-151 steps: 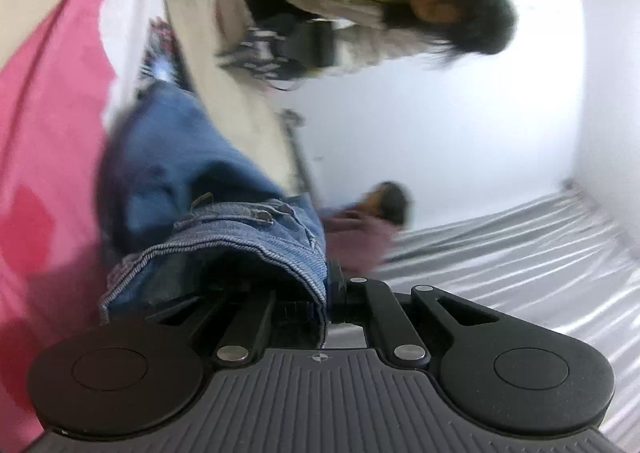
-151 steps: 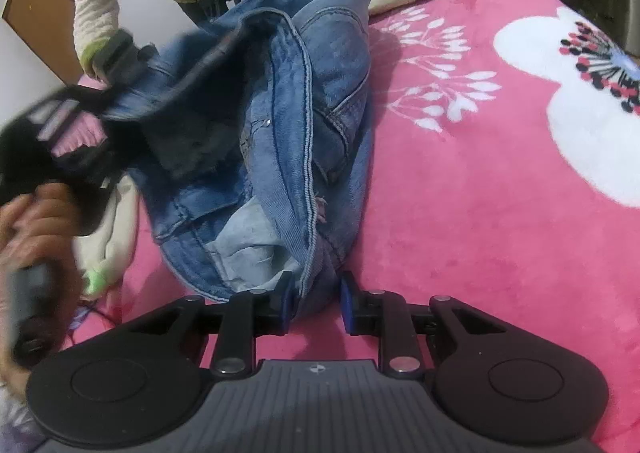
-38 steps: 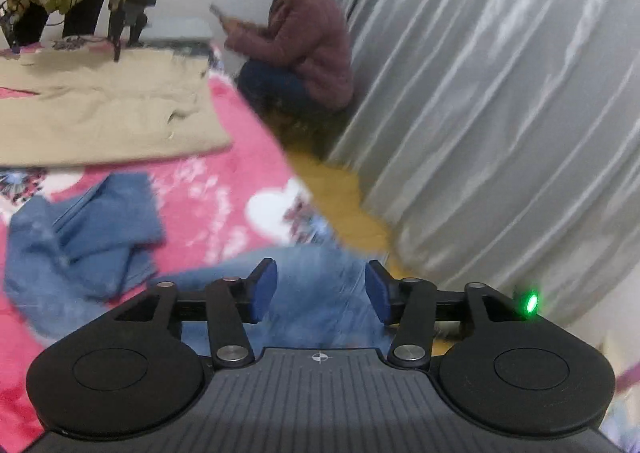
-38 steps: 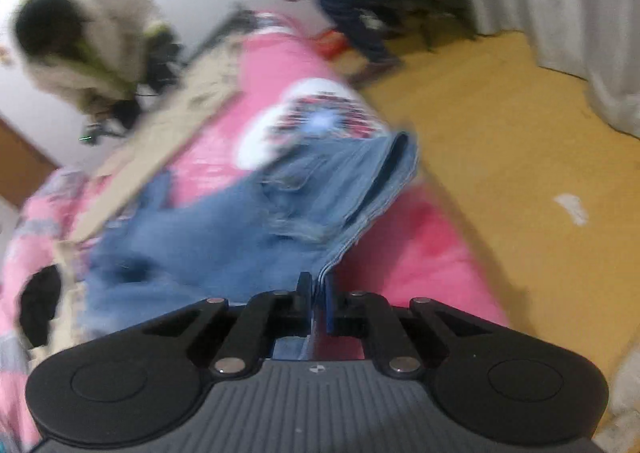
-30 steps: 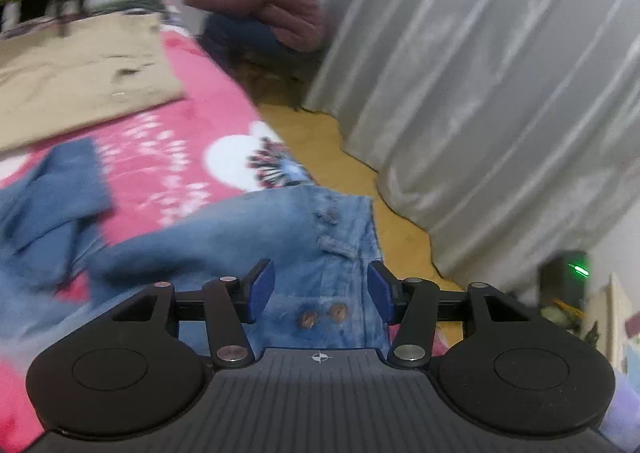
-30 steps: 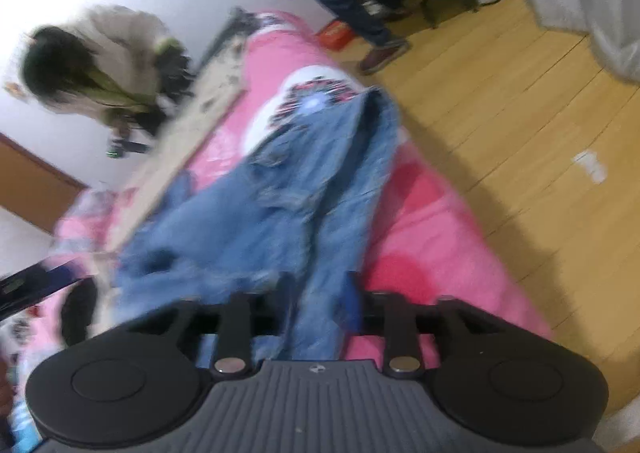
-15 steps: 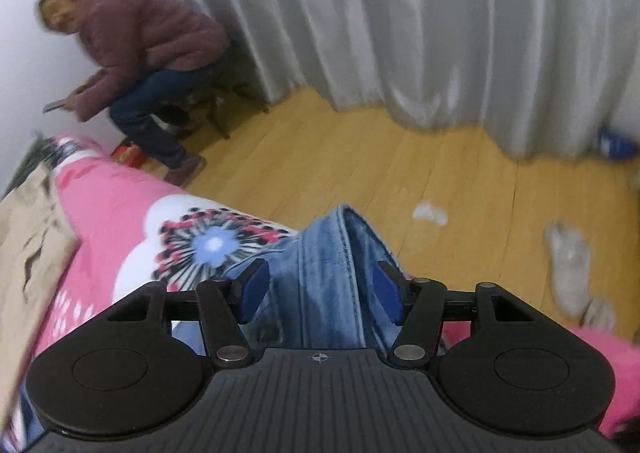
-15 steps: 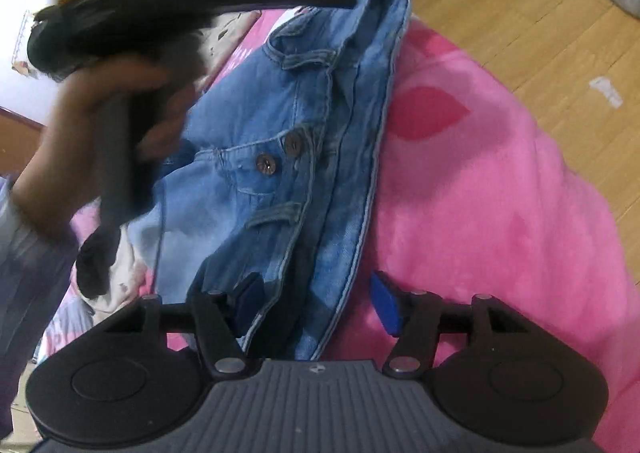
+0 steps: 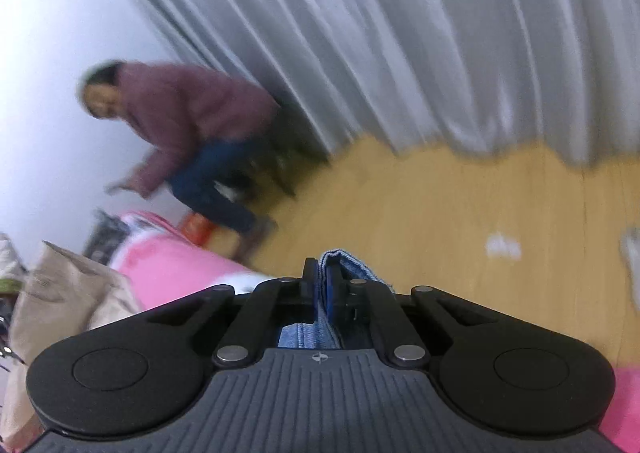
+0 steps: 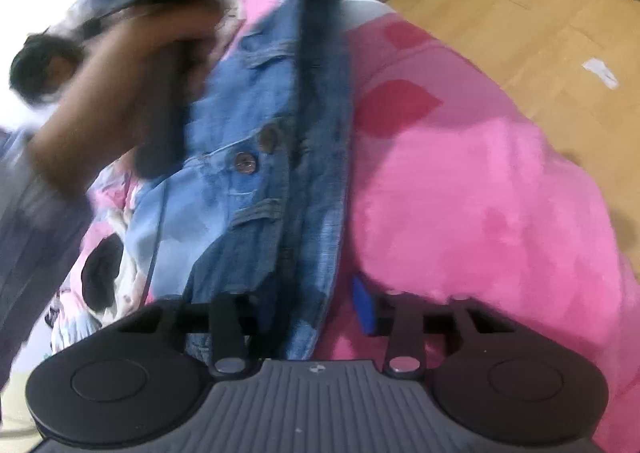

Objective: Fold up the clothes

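The left tongs (image 9: 322,285) are pinching a denim fold of the jeans (image 10: 280,157), fully closed on it. The right tongs (image 10: 296,309) are standing partly apart after just narrowing (jeans edge lying between them, right pad clear). The jeans are stretching across the pink blanket (image 10: 480,193). No readable writing.

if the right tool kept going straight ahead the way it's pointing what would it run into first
Probably the jeans: the right tool already has their denim edge lying between its fingers, which have just been closing, and more denim stretches ahead over the pink blanket. The blur leaves depth uncertain.
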A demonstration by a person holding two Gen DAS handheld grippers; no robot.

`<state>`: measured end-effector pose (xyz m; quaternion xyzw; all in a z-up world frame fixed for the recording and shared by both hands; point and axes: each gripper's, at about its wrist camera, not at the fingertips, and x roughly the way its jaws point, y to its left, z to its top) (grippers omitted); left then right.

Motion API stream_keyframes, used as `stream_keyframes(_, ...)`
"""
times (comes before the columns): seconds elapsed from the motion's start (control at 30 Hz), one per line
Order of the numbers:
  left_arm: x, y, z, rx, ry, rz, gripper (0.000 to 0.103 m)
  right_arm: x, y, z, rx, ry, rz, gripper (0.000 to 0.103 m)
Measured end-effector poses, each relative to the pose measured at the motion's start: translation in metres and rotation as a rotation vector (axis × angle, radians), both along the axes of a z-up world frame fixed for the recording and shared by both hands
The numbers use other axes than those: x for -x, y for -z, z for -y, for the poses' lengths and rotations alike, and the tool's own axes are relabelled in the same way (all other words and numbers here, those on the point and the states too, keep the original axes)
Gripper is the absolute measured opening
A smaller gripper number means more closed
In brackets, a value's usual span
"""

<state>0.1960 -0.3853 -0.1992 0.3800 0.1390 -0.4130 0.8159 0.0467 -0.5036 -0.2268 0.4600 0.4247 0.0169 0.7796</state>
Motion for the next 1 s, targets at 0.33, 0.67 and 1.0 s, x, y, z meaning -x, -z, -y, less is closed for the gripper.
stream_keyframes(0.33, 0.032, -0.113, -0.11, 0.315, -0.068, 0.027, 0.002, -0.008, -0.013, -0.013, 0.089, -0.056, 0.052, 0.039)
stream_keyframes(0.67, 0.034, -0.185, -0.173, 0.67, -0.116, -0.018, 0.002, -0.039, -0.024, -0.031, 0.046, -0.138, 0.101, 0.055)
stream_keyframes(1.0, 0.043, -0.281, -0.264, 0.919, -0.145, 0.096, 0.001, -0.011, -0.172, -0.047, 0.552, 0.174, 0.394, 0.007)
